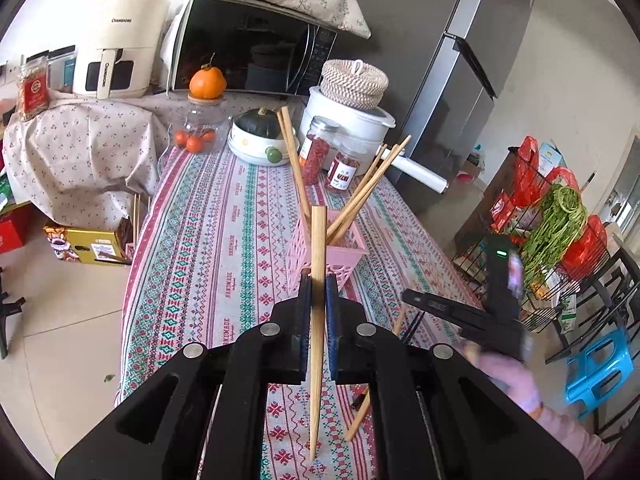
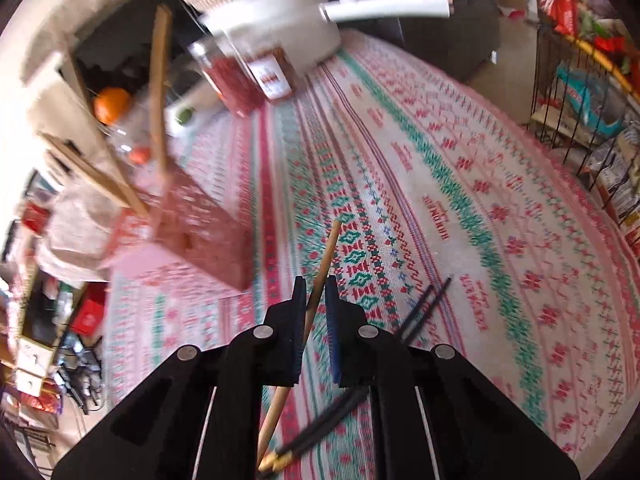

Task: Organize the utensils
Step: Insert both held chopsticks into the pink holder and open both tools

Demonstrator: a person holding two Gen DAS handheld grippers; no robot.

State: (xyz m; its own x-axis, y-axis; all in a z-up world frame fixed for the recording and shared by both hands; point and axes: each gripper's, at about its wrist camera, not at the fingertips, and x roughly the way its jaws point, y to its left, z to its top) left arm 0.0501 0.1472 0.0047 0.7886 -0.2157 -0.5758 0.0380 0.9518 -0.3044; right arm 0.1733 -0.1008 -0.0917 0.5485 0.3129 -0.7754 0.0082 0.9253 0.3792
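Landmark: the pink basket (image 1: 344, 246) stood on the worktop (image 1: 208, 240), which wore a cloth patterned in red and green
Far left of the basket: a cream air fryer (image 1: 120, 44) sat on a flowered cover, well apart from the basket
Left behind the basket: a glass jar (image 1: 200, 128) held small orange fruit, with a larger orange fruit (image 1: 207, 82) on its lid
Behind the basket: a white dish carried a dark green squash (image 1: 260, 122); two jars of red contents (image 1: 316, 152) stood just to its right
In the basket: several wooden chopsticks (image 1: 362, 192) leaned out at angles, some left, some right
Left gripper (image 1: 318, 284): narrow, clamped on one wooden chopstick (image 1: 318, 300) standing nearly upright, just in front of the basket
Right gripper (image 2: 316, 288): drawn in close around a pale wooden stick (image 2: 320, 280) that lay slanted between the pads; blur hid whether the pads pressed it
Right of that stick: black chopsticks (image 2: 424, 310) lay on the cloth, well in front of the basket
Far right of the basket: a wire rack (image 1: 560, 216) off the worktop held greens and red bags
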